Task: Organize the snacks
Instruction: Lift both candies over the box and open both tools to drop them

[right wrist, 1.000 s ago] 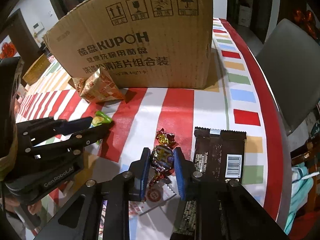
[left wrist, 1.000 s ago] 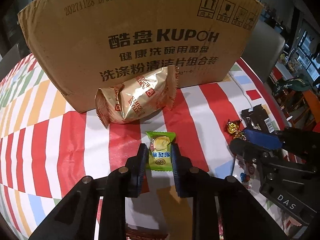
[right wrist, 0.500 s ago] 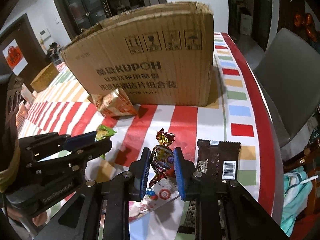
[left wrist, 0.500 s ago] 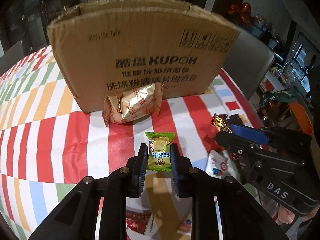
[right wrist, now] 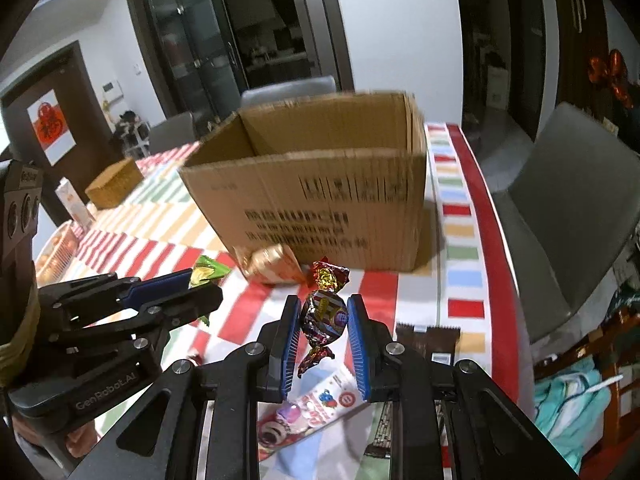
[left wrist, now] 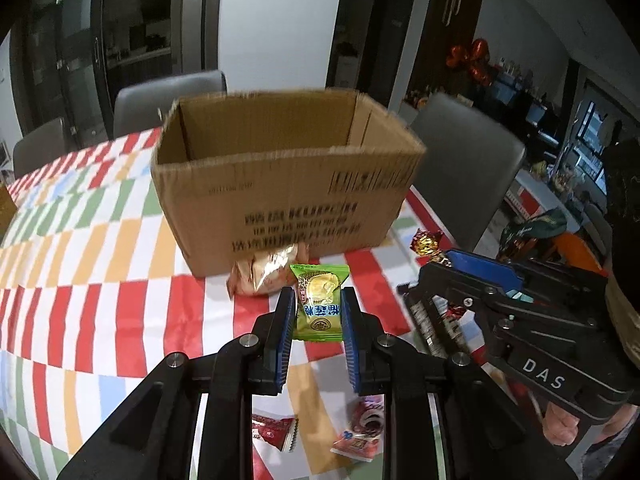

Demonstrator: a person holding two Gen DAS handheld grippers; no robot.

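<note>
My left gripper (left wrist: 318,304) is shut on a small green snack packet (left wrist: 320,300) and holds it in the air above the striped tablecloth. My right gripper (right wrist: 323,314) is shut on a foil-wrapped candy (right wrist: 323,312) with twisted red and gold ends, also lifted. An open cardboard box (left wrist: 280,184) stands ahead of both; its inside shows from above (right wrist: 320,136). A gold snack bag (left wrist: 266,274) leans against the box front (right wrist: 272,266). Each gripper shows in the other's view, the right one (left wrist: 472,268) and the left one (right wrist: 192,280).
Loose wrapped snacks (left wrist: 360,436) and a white strawberry packet (right wrist: 320,400) lie on the table below the grippers. A dark chocolate bar (right wrist: 428,340) lies at the right. Grey chairs (right wrist: 568,216) stand around the table. A wicker basket (right wrist: 114,182) sits far left.
Both grippers have risen with their snacks off the table. The box, seen earlier only by its front, now shows its open top from above.
</note>
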